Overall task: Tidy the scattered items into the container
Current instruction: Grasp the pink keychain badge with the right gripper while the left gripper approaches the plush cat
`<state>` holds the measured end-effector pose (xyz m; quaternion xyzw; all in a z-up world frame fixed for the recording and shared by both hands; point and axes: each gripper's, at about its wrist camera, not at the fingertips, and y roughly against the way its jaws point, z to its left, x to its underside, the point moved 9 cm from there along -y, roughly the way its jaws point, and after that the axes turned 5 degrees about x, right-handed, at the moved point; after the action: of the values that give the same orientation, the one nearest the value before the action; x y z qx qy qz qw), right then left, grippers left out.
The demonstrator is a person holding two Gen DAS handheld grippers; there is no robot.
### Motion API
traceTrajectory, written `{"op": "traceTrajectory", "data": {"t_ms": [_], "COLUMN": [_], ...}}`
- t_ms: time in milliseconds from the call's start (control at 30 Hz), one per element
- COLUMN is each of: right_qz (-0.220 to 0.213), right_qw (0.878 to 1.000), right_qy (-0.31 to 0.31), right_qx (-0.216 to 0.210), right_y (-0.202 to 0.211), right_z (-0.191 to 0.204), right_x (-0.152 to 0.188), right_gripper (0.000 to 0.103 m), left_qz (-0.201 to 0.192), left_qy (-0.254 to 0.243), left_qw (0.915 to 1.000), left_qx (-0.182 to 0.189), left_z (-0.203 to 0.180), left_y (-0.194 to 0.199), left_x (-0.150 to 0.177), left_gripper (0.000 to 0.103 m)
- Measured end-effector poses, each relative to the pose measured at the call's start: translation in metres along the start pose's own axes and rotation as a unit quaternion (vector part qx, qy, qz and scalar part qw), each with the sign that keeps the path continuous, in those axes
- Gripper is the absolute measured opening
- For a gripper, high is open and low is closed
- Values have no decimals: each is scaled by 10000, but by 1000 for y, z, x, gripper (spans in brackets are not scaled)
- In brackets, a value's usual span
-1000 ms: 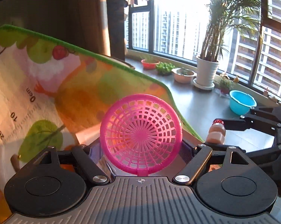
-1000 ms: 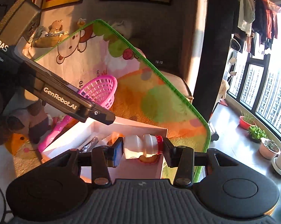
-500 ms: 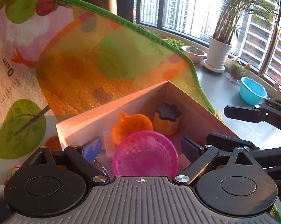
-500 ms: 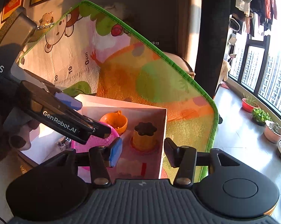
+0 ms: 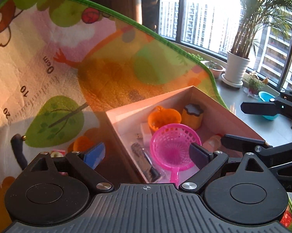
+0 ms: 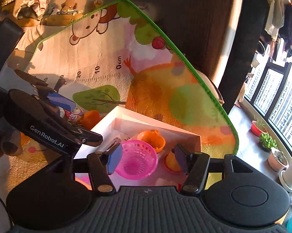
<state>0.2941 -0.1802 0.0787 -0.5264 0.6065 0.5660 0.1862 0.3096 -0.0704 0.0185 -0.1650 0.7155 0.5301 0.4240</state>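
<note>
Both tools above the white box (image 5: 186, 95) on the play mat (image 5: 111, 73); left tool (image 5: 146, 155) and right tool (image 6: 146, 158) empty, jaws having just opened wider; pink strainer (image 5: 173, 145) and small bottle (image 5: 211, 141) lie inside the box, evidently released there; orange cup (image 6: 90, 117) remains on the mat.
</note>
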Motion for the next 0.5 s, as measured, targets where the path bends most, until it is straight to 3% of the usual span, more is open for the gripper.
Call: {"op": "traceTrajectory", "data": {"t_ms": [167,267,367,500], "right_qz": [82,201,462,951], "right_qw": [9995,9981,9952,9894], "right_qy": [111,184,180,-5], "right_qx": [-281,-559,-840,-1096], "right_y": [-2,-7,-22,-52], "right_z": [39,68,97,128], "right_x": [-22,-33,-44,-57], "right_gripper": [61,61,61,61], "left_qz": [-427,-783,-868,-776], "left_qy": [458,845,1083,1601], "left_qw": [9978,9913,9861,9820], "left_qx": [-207,-643,-908,-634], "left_z": [42,76,100,115], "left_y": [42,75,95,95], "left_x": [20,45,80,118], "left_gripper": [97,98,99,99]}}
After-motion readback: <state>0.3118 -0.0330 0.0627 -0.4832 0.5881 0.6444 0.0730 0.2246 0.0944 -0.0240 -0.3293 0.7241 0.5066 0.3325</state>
